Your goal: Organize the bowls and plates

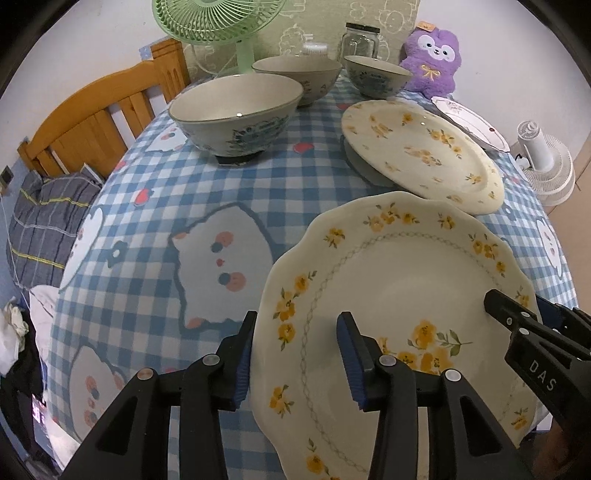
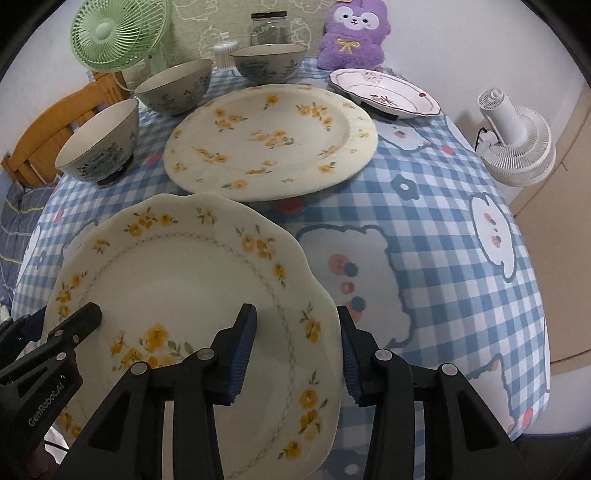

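Observation:
A scalloped cream plate with yellow flowers (image 1: 406, 295) (image 2: 184, 288) lies at the table's near edge. My left gripper (image 1: 295, 354) is open and straddles its left rim. My right gripper (image 2: 295, 354) is open and straddles its right rim; it also shows in the left wrist view (image 1: 517, 314). Behind it lies a larger round yellow-flowered plate (image 1: 421, 151) (image 2: 269, 140), tilted on something dark. A pink-flowered plate (image 1: 469, 122) (image 2: 384, 92) sits further back right. Three blue-patterned bowls (image 1: 236, 110) (image 1: 299, 77) (image 1: 376, 75) stand at the back left.
The table has a blue checked cloth (image 1: 155, 206). A green fan (image 1: 218, 26), a glass jar (image 1: 360, 38) and a purple plush toy (image 1: 432, 62) stand along the back. A white fan (image 2: 513, 140) is at the right, a wooden bed frame (image 1: 92, 122) at the left.

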